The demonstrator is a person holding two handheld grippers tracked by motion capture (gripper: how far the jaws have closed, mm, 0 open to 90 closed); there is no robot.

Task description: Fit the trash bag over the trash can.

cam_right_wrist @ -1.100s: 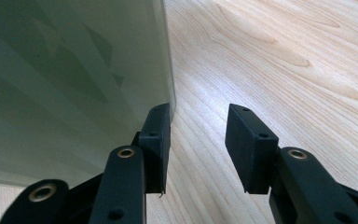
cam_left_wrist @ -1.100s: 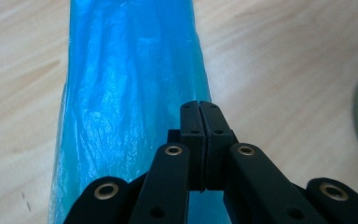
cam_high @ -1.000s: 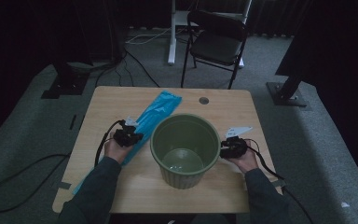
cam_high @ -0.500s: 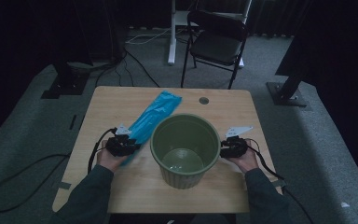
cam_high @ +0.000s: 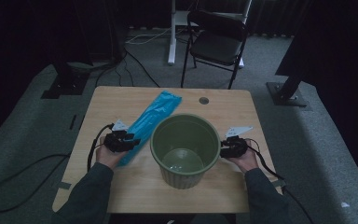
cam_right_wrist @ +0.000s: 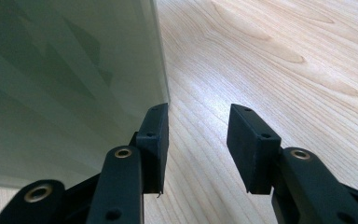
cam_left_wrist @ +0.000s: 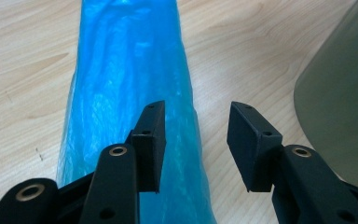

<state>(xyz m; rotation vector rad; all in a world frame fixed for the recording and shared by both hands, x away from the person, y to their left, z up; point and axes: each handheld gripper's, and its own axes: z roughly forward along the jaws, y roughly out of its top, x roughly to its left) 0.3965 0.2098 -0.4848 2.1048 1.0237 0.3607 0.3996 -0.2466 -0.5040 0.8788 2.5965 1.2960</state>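
A green bin (cam_high: 185,148) is set on the table (cam_high: 223,105), flanked by the left gripper (cam_high: 131,141) over a blue bag (cam_high: 150,119) and the right gripper (cam_high: 223,150).

Blue plastic bag (cam_high: 150,120): long, flattened, crinkled and translucent, lying flat on the wooden tabletop, running diagonally from the far centre toward the near left, near end just beside the bin. Green bin (cam_high: 185,148): round, tapered, upright, open-topped, interior bare, standing at the near centre of the tabletop.
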